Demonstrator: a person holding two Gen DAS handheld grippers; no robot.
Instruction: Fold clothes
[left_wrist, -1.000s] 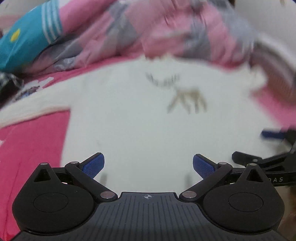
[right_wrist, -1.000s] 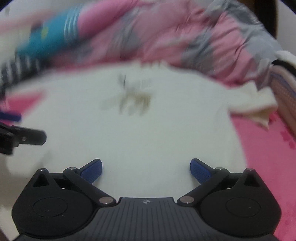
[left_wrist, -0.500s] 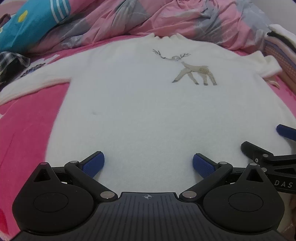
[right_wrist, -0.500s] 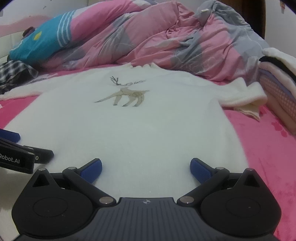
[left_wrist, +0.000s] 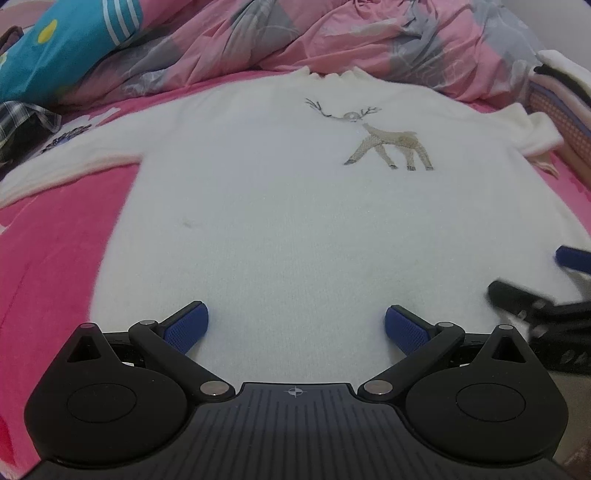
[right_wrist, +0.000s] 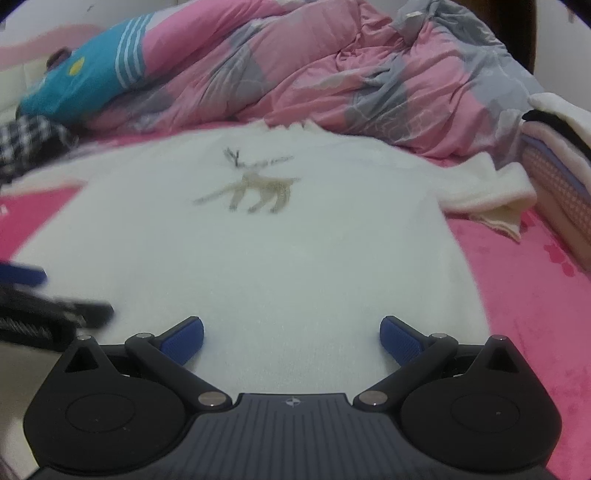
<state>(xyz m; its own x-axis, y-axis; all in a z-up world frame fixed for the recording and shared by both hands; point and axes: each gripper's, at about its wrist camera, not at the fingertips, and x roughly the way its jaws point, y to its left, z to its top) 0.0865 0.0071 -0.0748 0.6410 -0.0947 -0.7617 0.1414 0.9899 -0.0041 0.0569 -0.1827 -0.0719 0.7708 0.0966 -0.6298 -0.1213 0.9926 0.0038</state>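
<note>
A: Blur first. What couldn't you read?

B: Right wrist view was smeared; the deer print (right_wrist: 255, 184) on the sweater (right_wrist: 258, 258) was soft there, sharp in the left view (left_wrist: 388, 144). The other claw at each frame edge was streaked and cut off. Sweater hem sat under the claw bodies, hidden. Right sleeve (right_wrist: 491, 195) was bunched, cuff end hard to trace.

A: Claws?

B: Left claw (left_wrist: 295, 325) was spread wide, blue pads (left_wrist: 184, 326) well apart, nothing between them, low over the lower part of the sweater (left_wrist: 295, 221). Right claw (right_wrist: 291, 332) was the same: wide open, empty, over the lower sweater. Couldn't tell if either touched the knit. Right claw showed at the right edge of the left view (left_wrist: 546, 306); left claw at the left edge of the right view (right_wrist: 44, 310).

A: Where was the sweater?

B: White, front up, spread flat on the pink bed cover (left_wrist: 48, 258), collar away from the cameras. Left sleeve (left_wrist: 74, 162) stretched out sideways.

A: Room?

B: Rumpled pink-and-grey duvet (right_wrist: 369, 74) beyond the collar, teal pillow (left_wrist: 55, 48) far left, plaid cloth (left_wrist: 22, 122) beside it, folded stack (right_wrist: 554, 147) at right.
</note>
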